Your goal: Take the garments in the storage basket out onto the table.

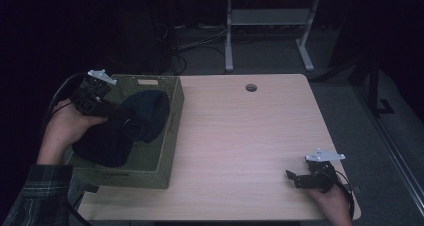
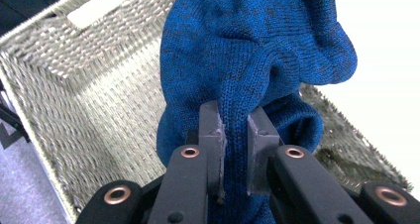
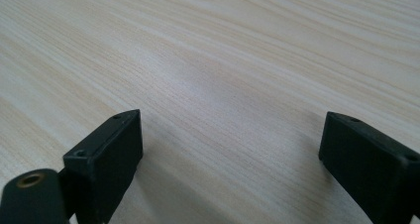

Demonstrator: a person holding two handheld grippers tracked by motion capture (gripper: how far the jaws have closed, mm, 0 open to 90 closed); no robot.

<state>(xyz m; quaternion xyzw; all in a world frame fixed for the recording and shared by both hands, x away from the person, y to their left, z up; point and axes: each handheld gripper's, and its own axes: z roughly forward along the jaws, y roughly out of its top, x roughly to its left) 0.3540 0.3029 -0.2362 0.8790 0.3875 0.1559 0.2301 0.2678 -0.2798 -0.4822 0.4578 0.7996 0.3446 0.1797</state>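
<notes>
Left claw: the left gripper [image 2: 233, 130] is pinching a fold of the blue knit hat [image 2: 257, 50], jaws nearly together on the cloth.
Step in hand: it appears to be lifting the hat out of the woven basket [image 2: 84, 85] just behind and under its tips.
Next move: likely calling for carrying the hat clear over the basket wall without snagging.
Hat: soft, ribbed, slumping in rounded folds above the jaws.
Basket: stiff, coarse, pale weave, rectangular.
Right claw: the right gripper [image 3: 230, 154] is resting wide open, holding nothing, over the smooth light-wood table [image 3: 223, 50].
</notes>
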